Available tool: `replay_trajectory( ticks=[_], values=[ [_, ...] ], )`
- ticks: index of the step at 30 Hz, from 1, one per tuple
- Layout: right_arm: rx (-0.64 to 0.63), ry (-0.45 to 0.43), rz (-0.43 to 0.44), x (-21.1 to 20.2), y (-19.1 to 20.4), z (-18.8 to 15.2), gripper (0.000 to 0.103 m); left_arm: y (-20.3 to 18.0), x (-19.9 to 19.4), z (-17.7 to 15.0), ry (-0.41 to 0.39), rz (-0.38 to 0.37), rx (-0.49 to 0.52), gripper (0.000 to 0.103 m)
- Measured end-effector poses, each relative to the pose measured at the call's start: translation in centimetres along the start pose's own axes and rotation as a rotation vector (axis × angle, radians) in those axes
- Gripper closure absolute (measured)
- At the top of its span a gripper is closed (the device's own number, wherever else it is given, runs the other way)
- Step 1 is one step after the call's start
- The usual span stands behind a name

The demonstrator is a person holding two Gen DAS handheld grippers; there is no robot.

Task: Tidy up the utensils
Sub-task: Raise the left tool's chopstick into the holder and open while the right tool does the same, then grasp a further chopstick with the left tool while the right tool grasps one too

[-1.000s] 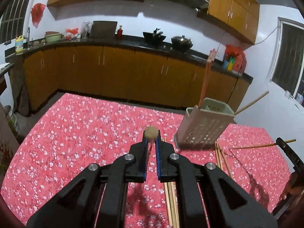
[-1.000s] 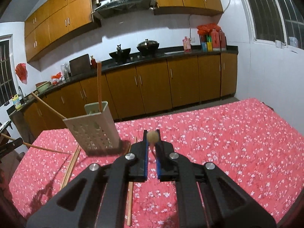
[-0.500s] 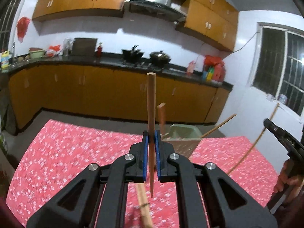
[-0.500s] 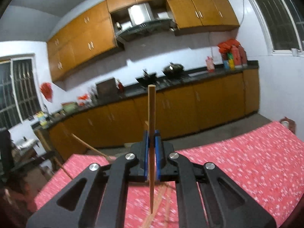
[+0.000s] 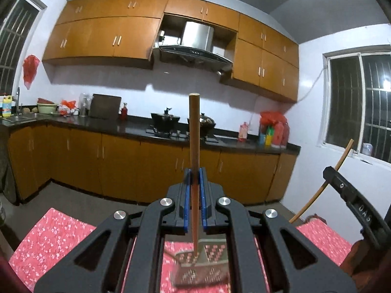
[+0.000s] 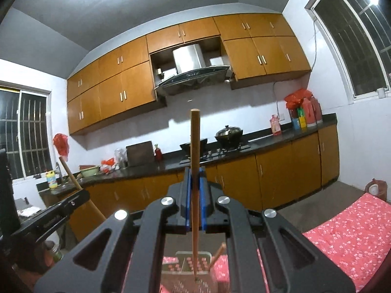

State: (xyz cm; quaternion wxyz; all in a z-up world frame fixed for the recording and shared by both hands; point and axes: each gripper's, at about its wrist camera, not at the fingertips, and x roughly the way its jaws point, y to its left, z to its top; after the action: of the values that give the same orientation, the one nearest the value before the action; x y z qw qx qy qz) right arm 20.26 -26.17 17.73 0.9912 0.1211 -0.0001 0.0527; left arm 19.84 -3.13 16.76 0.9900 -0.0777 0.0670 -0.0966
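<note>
My left claw (image 5: pixel 194 190) and right claw (image 6: pixel 194 190) each clench a chopstick (image 5: pixel 194 146) upright above the holder (image 5: pixel 207 258), one stick (image 6: pixel 217 254) already inside, neither dropped yet.

Red tablecloth (image 5: pixel 51 239) with white blossoms; tan wooden chopstick (image 5: pixel 194 131); blue-lined jaws; orange-brown cabinets (image 5: pixel 102 36)

Two tools: the left tool (image 5: pixel 194 183) and the right tool (image 6: pixel 194 183). Three chopsticks in the right view: one clamped (image 6: pixel 195 151), one in the other tool at nine o'clock (image 6: pixel 73 178), one in the single perforated holder (image 6: pixel 193 263) at six o'clock (image 6: pixel 218 254).
</note>
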Motion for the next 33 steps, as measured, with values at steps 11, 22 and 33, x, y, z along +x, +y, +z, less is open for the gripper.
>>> replay_trajectory(
  ticks=[11, 22, 33],
  values=[
    [-0.067, 0.109, -0.001, 5.7, 1.2, -4.5, 0.095, 0.5, 3.8, -3.7, 0.081, 0.01, -0.028, 0.095],
    [-0.04, 0.134, -0.007, 3.9, 0.8, -4.4, 0.061, 1.9, 2.7, -3.3, 0.117, -0.004, -0.072, 0.093],
    [-0.034, 0.118, -0.063, -2.9, -2.0, -3.4, 0.054, 3.3, -2.3, -2.0, 0.074, 0.011, -0.102, 0.075]
  ],
)
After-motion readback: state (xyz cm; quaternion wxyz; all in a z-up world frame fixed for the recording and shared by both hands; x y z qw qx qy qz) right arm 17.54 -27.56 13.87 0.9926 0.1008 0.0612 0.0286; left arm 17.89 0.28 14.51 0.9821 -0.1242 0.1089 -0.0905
